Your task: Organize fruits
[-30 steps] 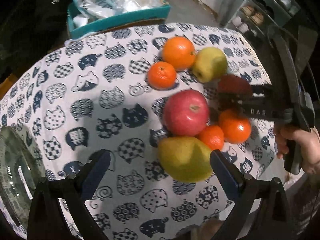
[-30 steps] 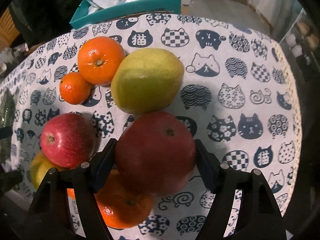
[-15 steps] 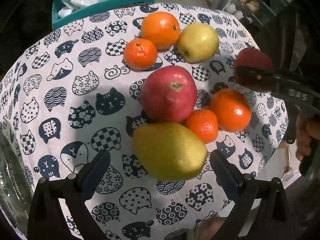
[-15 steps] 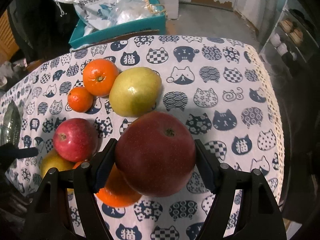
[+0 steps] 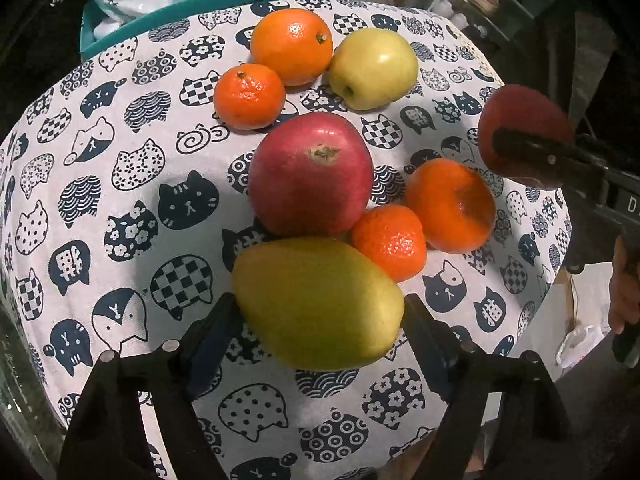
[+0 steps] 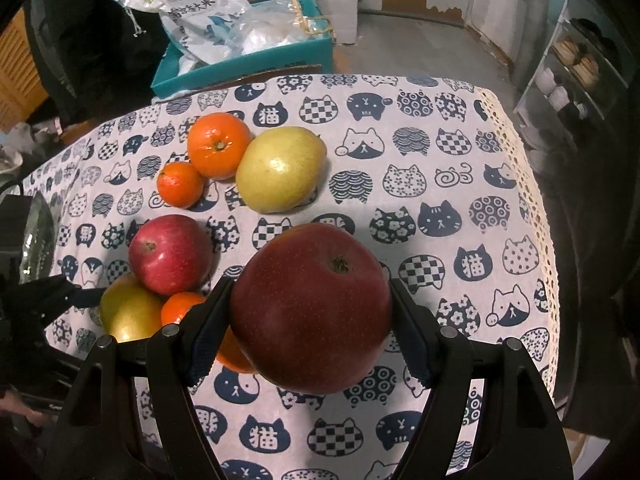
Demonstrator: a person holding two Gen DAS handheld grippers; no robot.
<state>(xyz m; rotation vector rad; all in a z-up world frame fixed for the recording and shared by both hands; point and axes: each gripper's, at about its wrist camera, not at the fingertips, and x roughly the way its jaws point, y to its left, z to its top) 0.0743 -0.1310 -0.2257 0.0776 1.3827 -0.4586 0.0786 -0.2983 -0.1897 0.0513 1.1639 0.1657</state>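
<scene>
The surface is round and covered with a white cloth printed with dark blue cat heads. Behind its far edge stands a teal box holding plastic bags.

The right gripper holds a dark red apple above the cloth, its fingers clamped on the apple's two sides. In the left wrist view the same apple hangs off the right edge of the fruit group, held by the dark tool.

The left gripper points steeply down over a yellow-green pear that lies on the cloth nearest the camera. Its fingers are closing, with the pear between them and each finger right at the pear's side; I cannot tell whether the pads press on it yet.

Touching the pear's far side is a red apple, blossom end up. Just right of them sit a small mandarin and a larger orange, touching each other.

Farther back, apart from this cluster, three fruits lie together: a yellow apple, a big orange and a small mandarin.

At the left edge a glass rim shows, too cut off to identify.
</scene>
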